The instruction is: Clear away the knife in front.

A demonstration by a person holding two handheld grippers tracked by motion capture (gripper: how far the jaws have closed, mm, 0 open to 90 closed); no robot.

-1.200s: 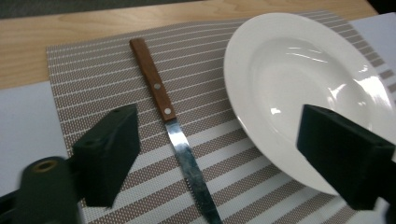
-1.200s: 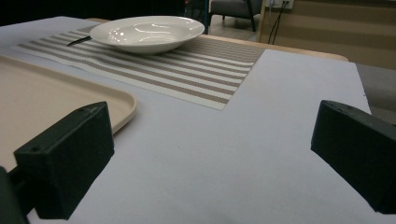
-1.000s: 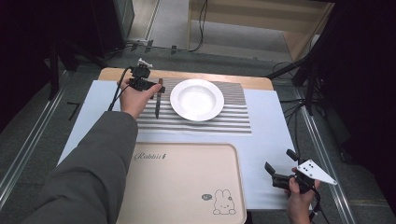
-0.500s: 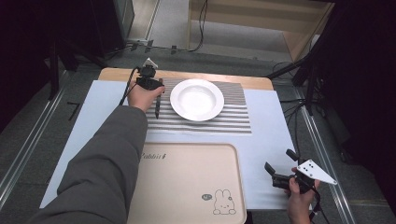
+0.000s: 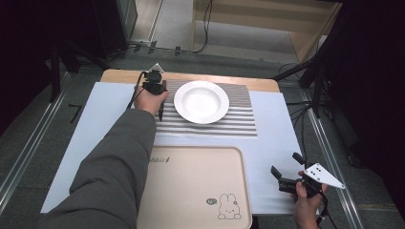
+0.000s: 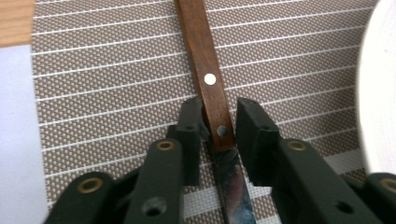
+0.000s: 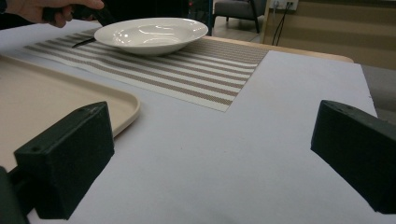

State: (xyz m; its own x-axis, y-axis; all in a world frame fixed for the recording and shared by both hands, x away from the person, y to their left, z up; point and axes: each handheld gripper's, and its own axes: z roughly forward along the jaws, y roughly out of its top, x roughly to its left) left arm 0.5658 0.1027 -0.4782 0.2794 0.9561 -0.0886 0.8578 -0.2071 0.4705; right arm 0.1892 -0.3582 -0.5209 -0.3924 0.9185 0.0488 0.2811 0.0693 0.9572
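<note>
The knife (image 6: 212,100) is lying flat on the striped placemat (image 6: 107,79), just left of the white plate (image 5: 201,101), its wooden handle running between the jaws of the left claw (image 6: 219,128). Those jaws have just been closing and are now standing narrow, hugging the handle near the blade. The grasp looks underway; next, firming up and lifting level seems needed. The right claw (image 7: 210,154) is hanging wide, empty, above the table (image 7: 224,163).
</note>
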